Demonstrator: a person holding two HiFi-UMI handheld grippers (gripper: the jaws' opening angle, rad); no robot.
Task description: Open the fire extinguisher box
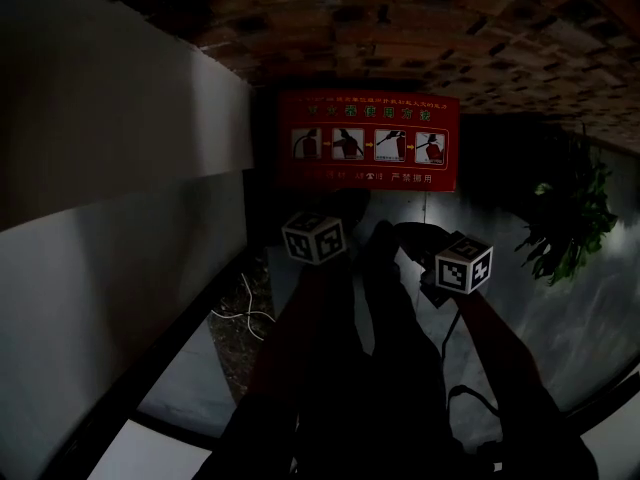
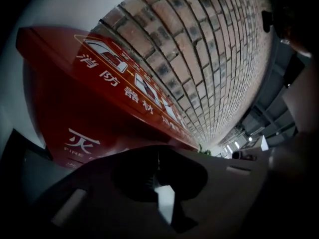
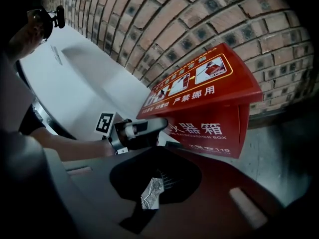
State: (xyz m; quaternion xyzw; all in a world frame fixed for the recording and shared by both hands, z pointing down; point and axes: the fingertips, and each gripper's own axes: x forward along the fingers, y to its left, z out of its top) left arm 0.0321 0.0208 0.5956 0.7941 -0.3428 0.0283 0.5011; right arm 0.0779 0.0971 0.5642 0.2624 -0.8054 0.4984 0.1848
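The red fire extinguisher box (image 1: 368, 140) stands against a brick wall, its sloped lid printed with picture instructions, and it looks closed. Both grippers hang low in front of it; their marker cubes (image 1: 314, 236) (image 1: 463, 263) show, but their jaws are lost in the dark. In the left gripper view, the left gripper (image 2: 158, 171) is close under the box's red front (image 2: 84, 113), jaws together. The right gripper (image 3: 155, 183) points at the box front (image 3: 209, 128), jaws together with a silvery pad between them. The left gripper (image 3: 134, 131) also appears there at the box's left front corner.
A brick wall (image 3: 164, 29) rises behind the box. A white panel (image 1: 110, 168) runs along the left. A green plant (image 1: 570, 223) stands to the right, and a white cable (image 1: 245, 313) lies on the floor at left. The person's arms fill the lower middle.
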